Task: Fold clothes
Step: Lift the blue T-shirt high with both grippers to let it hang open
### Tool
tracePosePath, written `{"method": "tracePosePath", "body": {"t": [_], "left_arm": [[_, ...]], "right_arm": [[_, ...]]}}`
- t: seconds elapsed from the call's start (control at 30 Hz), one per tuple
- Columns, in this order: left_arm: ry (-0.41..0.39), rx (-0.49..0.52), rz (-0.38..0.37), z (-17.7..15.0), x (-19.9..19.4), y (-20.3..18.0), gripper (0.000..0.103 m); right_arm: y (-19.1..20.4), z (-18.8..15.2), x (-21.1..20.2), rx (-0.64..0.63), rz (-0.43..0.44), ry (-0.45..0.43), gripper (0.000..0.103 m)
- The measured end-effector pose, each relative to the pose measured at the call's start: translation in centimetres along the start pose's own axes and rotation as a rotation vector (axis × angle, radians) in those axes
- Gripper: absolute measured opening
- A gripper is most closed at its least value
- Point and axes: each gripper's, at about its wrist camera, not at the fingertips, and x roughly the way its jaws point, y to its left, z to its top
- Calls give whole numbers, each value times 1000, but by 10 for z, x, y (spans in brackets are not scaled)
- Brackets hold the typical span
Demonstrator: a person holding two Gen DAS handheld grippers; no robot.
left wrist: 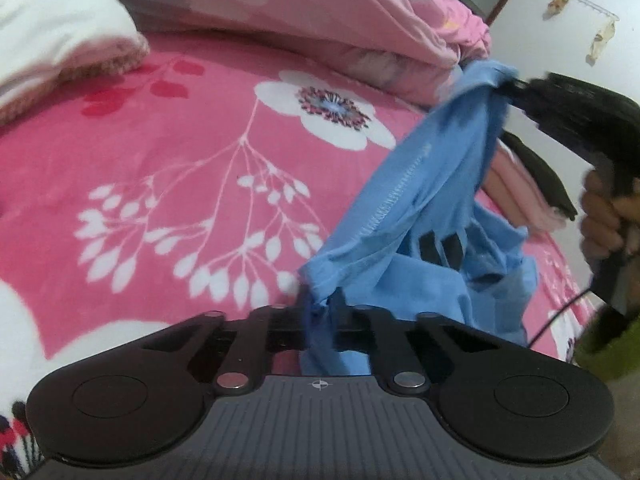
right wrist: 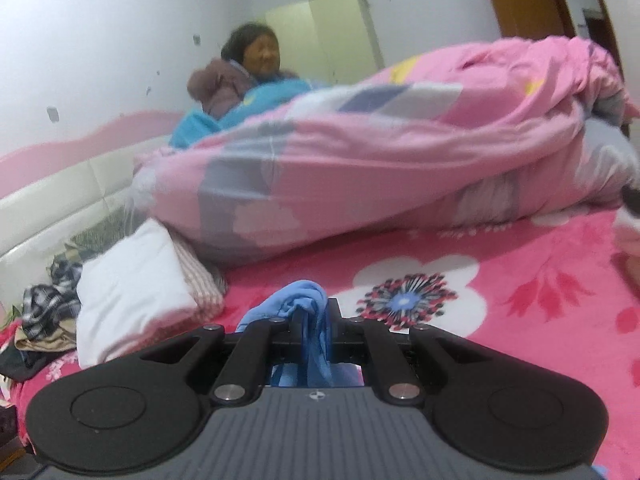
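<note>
Left wrist view: blue garment (left wrist: 432,200) strung in the air between two tools, above the pink bed (left wrist: 160,160).

Left tool (left wrist: 320,312) pinched tight on a bunched corner; right tool (right wrist: 316,320) likewise clamped on a wad of blue cloth, seen raised at the far right from the left side. Garment sagging and twisted, clear of the quilt (right wrist: 380,152) and pillow (right wrist: 132,280). Best spread apart until the hem pulls straight, kept level, then lowered flat onto bare bed before any crease. Risk judged: bunched grips hiding the true edge.

Pink quilt (right wrist: 400,152), white pillow (right wrist: 132,280)
</note>
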Motion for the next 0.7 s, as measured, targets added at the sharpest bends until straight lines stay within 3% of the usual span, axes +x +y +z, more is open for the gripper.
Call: {"method": "tracePosePath", "body": {"t": [0.13, 0.33, 0.47, 0.7], "left_arm": [[-140, 78, 70, 11, -30, -21, 1], [-453, 194, 119, 47, -114, -58, 1], [-641, 261, 92, 62, -172, -86, 1], [-901, 402, 34, 88, -258, -143, 1]], "right_arm": [[1, 5, -36, -8, -45, -87, 7], [14, 24, -111, -39, -93, -292, 7], [30, 37, -166, -70, -97, -448, 7], [65, 75, -253, -135, -77, -707, 7]]}}
